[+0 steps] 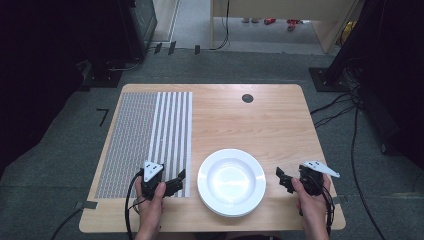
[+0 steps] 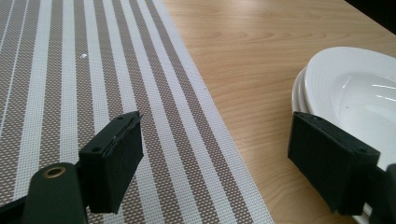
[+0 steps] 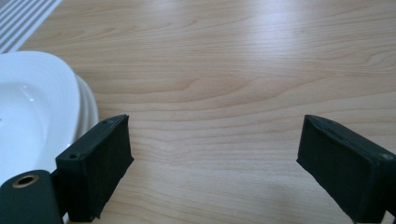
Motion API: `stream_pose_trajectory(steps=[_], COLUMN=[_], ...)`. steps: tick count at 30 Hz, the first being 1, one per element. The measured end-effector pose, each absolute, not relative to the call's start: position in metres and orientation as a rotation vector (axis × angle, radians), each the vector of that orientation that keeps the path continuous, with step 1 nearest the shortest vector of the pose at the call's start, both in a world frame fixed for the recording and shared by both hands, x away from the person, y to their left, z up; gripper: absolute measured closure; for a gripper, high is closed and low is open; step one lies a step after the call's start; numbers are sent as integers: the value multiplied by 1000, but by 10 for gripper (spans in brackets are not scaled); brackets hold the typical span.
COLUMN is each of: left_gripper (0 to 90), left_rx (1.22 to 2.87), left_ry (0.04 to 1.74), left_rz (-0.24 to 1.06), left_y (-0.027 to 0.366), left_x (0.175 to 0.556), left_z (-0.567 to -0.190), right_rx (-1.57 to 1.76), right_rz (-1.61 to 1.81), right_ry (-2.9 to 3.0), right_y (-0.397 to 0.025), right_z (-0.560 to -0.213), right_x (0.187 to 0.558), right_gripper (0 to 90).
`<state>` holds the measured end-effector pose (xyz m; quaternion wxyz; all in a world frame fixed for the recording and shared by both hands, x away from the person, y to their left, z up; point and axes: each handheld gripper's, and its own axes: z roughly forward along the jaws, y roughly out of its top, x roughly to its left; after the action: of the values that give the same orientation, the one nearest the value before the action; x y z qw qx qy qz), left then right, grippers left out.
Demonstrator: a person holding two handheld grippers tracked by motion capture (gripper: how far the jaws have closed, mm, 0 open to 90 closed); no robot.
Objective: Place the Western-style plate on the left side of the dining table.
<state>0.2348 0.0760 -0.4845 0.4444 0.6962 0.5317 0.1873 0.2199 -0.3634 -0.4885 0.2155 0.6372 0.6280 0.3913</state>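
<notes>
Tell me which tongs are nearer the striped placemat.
Left. The left tongs hover over the striped placemat's near right corner; the right tongs sit beyond the white plates, on the far side.

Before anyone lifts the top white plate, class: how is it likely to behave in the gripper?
The plate looks glazed and glossy, so it is probably slippery between hard jaws. It seems to be ceramic, so likely rigid, fairly heavy and breakable if dropped. It rests on at least one more plate, so a push may slide it.
</notes>
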Motion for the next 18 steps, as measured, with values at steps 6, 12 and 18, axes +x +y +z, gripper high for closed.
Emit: stream_pose_trajectory(steps=[6, 12, 18], left_gripper=[185, 185, 185], left_rx=[1730, 1742, 1738], left_ry=[1307, 1291, 1281], left_rz=[448, 429, 417], left_y=[72, 68, 65], left_x=[234, 232, 231], left_z=[-485, -485, -485], right_rx=[1766, 1740, 1718], right_rz=[1168, 1185, 1212], right_ry=[1761, 1786, 1805], right_y=[-355, -346, -339], right_z=[-486, -484, -482], right_x=[219, 218, 217], right_gripper=[94, 94, 94])
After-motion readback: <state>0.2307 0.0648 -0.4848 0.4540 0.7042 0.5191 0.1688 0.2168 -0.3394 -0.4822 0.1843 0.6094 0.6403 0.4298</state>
